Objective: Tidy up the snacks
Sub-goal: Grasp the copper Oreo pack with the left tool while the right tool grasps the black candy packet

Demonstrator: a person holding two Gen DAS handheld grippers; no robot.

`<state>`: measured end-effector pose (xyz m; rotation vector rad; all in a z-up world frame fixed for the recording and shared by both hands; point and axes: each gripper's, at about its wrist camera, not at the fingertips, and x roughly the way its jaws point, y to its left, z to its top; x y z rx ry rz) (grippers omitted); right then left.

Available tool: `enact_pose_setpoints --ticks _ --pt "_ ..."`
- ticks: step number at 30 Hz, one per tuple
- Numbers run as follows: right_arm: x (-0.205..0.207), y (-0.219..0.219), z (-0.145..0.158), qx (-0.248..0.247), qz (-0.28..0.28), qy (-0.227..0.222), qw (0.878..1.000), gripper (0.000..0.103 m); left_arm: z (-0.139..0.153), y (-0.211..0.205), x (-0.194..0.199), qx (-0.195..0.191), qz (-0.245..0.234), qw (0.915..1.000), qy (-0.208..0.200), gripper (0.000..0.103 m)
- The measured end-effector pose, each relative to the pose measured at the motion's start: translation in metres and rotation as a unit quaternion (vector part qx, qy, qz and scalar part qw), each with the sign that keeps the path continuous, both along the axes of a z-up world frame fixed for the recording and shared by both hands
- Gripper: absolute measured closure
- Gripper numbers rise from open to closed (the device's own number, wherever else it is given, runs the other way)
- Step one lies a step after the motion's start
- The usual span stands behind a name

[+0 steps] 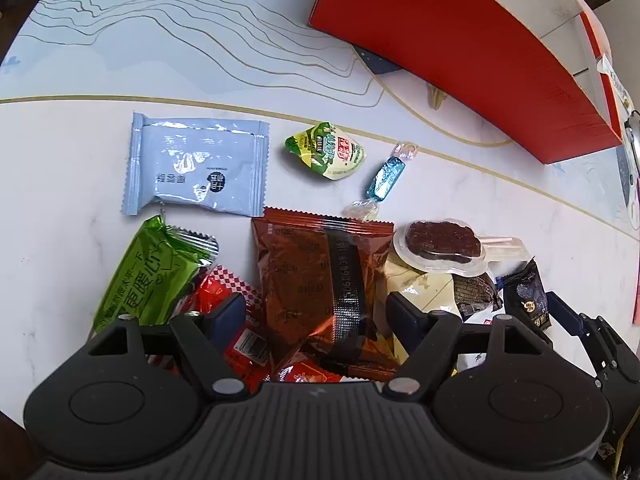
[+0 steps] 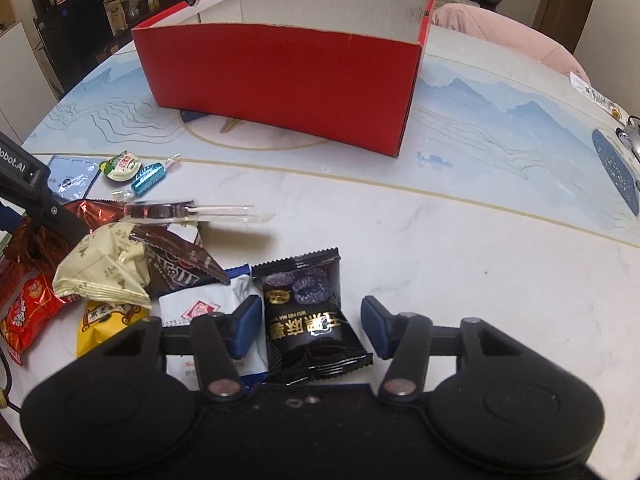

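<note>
A pile of snack packets lies on the white table. My left gripper is open, its jaws on either side of a brown Oreo packet. A green packet and a red packet lie to its left. My right gripper is open around a black sesame packet, jaws apart from it. The red cardboard box stands open beyond, and also shows in the left wrist view.
A pale blue packet, a green-yellow jelly cup, a blue wrapped candy and a chocolate lollipop in clear plastic lie nearby. A cream packet and a white packet sit left of the right gripper.
</note>
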<state>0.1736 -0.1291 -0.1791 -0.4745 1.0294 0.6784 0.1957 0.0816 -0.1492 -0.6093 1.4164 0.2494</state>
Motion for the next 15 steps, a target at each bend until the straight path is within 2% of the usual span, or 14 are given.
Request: enact_pose_setpoints --ticks 2,4,8,10,15 --pt "0.0013 0.0001 -0.0022 -0.001 -0.003 -0.001 1.000 0.054 -0.0012 -0.0002 0.0016 -0.003 0.002 1.0000 0.001 0.032" --pt "0.0029 0.0001 -0.0037 0.000 -0.004 0.005 1.000 0.057 -0.0014 0.0009 0.0024 -0.008 0.005 1.0000 0.002 0.042" --pt "0.0015 0.0022 -0.0060 -0.006 -0.001 0.000 1.000 0.060 -0.0019 0.0020 0.0044 -0.007 0.007 0.9999 -0.001 0.050" --pt "0.0013 0.0025 -0.0045 -0.003 -0.002 -0.001 1.000 0.062 -0.0014 0.0037 0.0031 -0.011 0.009 0.9999 -0.007 0.058" --pt "0.0007 -0.0004 -0.0004 0.001 -0.010 -0.006 1.000 0.070 0.0016 0.0032 -0.0009 -0.008 0.006 0.9997 -0.021 0.062"
